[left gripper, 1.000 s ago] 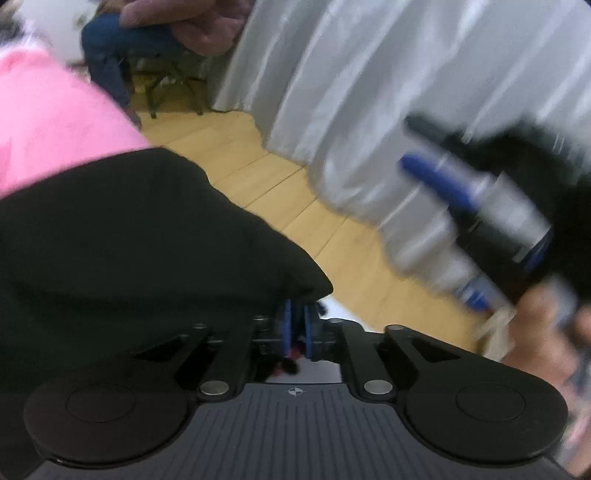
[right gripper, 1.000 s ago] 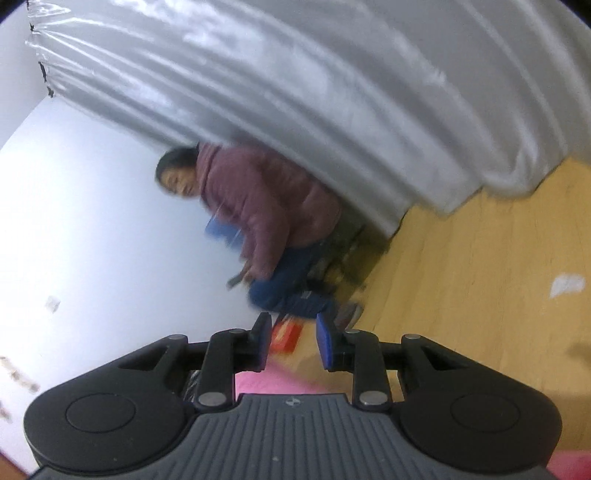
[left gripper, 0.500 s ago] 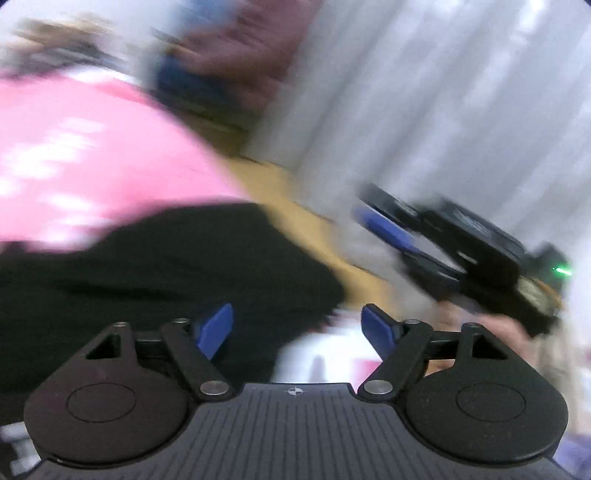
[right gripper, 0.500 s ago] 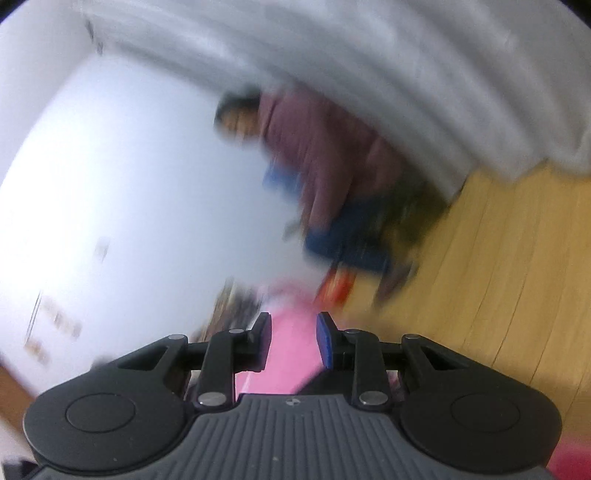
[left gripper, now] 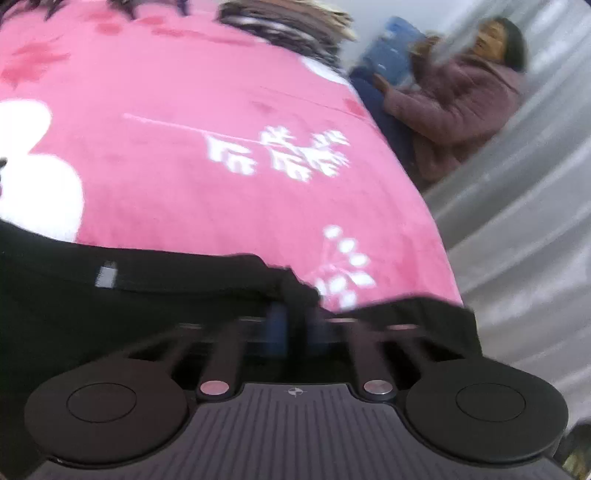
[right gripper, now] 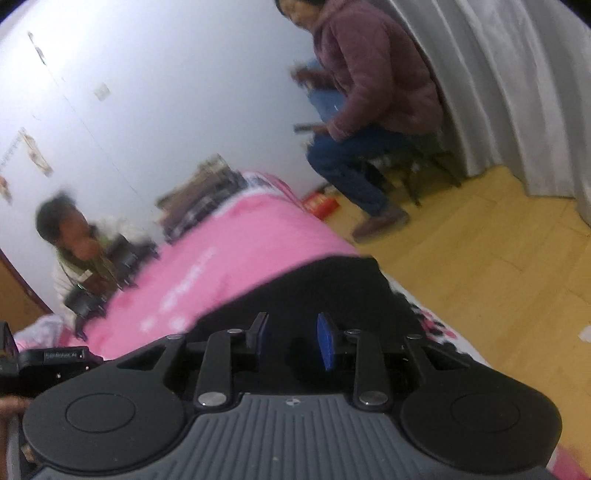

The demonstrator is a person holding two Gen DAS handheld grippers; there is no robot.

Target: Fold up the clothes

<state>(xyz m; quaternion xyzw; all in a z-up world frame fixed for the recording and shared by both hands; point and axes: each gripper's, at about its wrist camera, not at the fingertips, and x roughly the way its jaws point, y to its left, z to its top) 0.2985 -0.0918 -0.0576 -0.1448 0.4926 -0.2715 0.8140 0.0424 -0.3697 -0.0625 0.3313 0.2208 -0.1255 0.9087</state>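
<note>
A black garment (left gripper: 92, 295) lies on a pink bedspread (left gripper: 184, 129); a small grey tag shows on it. In the left wrist view my left gripper (left gripper: 291, 321) is shut on a bunched edge of the black garment, its blue pads blurred and close together. In the right wrist view my right gripper (right gripper: 291, 339) is open, its blue pads a hand's width apart just above the black garment (right gripper: 325, 288), holding nothing.
A person in a maroon jacket (right gripper: 373, 81) sits on a chair by grey curtains (right gripper: 517, 74). Another person (right gripper: 77, 243) sits at the bed's far side. A pile of clothes (left gripper: 284, 18) lies at the far end. Wooden floor (right gripper: 498, 266) lies to the right.
My left gripper opened half a second ago and has now shut on the garment's edge. Both views swung down toward the bed. My right gripper has opened wider.
</note>
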